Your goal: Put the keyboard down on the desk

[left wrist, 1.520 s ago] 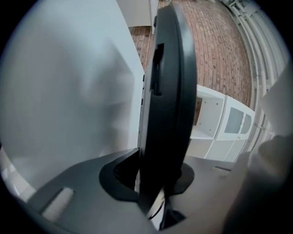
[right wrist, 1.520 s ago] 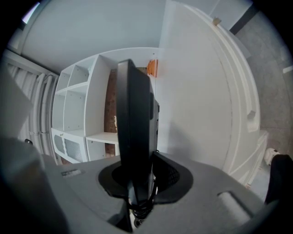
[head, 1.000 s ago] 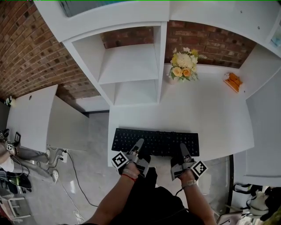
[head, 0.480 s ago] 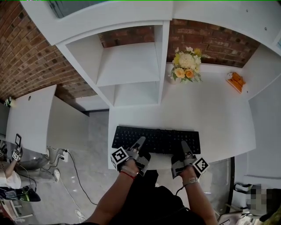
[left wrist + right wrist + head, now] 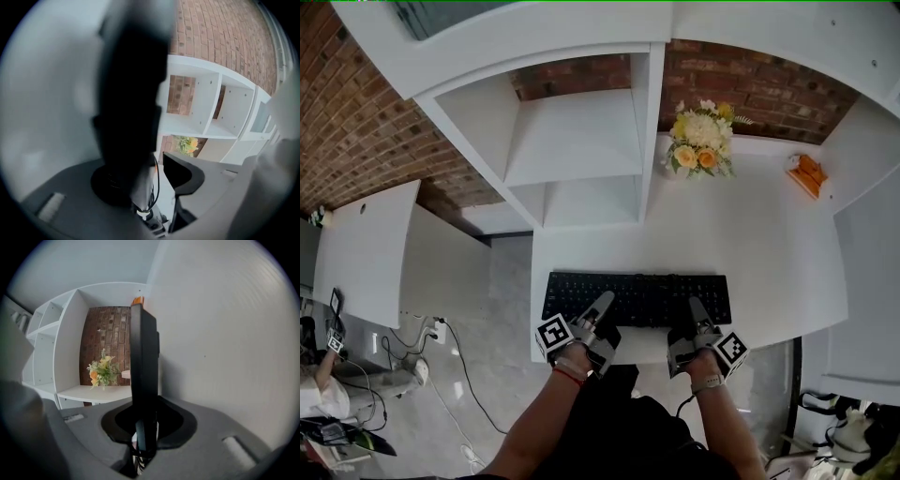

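Observation:
The black keyboard (image 5: pixel 637 298) lies flat on the white desk (image 5: pixel 741 244), close to its front edge. My left gripper (image 5: pixel 602 313) sits at the keyboard's left front part. Its jaws are opening: in the left gripper view the dark keyboard edge (image 5: pixel 131 93) still stands between them, but the right pad (image 5: pixel 183 172) is clear of it. My right gripper (image 5: pixel 697 315) is at the keyboard's right front part. In the right gripper view the keyboard's thin edge (image 5: pixel 143 362) runs straight up between the pads of that gripper (image 5: pixel 145 427), which press on it.
A vase of yellow and orange flowers (image 5: pixel 701 141) stands at the desk's back, with a small orange object (image 5: pixel 806 173) at the back right. A white shelf unit (image 5: pixel 572 141) rises at the back left against a brick wall. Left of the desk is bare floor with cables (image 5: pixel 459 375).
The keyboard and both grippers stay at the desk's front edge. Only the head view has shifted slightly.

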### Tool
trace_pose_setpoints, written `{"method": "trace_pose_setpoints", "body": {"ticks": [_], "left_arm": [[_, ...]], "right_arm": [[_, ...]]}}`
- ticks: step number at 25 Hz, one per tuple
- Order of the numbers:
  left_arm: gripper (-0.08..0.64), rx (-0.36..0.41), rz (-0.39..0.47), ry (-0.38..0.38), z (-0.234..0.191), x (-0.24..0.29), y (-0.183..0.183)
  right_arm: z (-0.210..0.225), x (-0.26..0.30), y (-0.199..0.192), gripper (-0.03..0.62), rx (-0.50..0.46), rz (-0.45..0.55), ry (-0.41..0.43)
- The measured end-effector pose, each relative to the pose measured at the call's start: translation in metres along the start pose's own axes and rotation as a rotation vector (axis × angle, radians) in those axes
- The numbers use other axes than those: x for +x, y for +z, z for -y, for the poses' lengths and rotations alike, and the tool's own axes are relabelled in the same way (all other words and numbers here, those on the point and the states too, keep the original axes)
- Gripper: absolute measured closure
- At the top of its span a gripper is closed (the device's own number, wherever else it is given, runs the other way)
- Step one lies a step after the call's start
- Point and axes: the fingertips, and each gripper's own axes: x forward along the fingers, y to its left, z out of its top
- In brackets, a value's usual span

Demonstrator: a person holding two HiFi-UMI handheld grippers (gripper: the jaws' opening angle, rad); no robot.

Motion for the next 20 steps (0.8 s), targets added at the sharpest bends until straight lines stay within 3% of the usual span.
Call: {"method": "trace_pose_setpoints", "body": {"ticks": [4,9,15,20], "left_arm": [[0.277,0.093,-0.108,-0.074,0.016,-0.003,-0.018],[0.127,0.325,-0.309,-0.107,0.023,-0.012,-0.046],[0.114,0.594,-0.551,-0.056,0.01,-0.028,-0.083],[0.146,0.92,-0.641,0.102,-0.007,-0.03,-0.093]], "right_arm": [[0.0,0.001,0.002,0.529,-0.009,0.005,-0.019],[-0.001,0.003,0.002,0.529,0.003,0.0,-0.014],[0.0,0.003,0.003,0.529,0.007,-0.005,-0.025],[-0.005,0.002,0.001,0.529,0.017,-0.003,-0.036]]}}
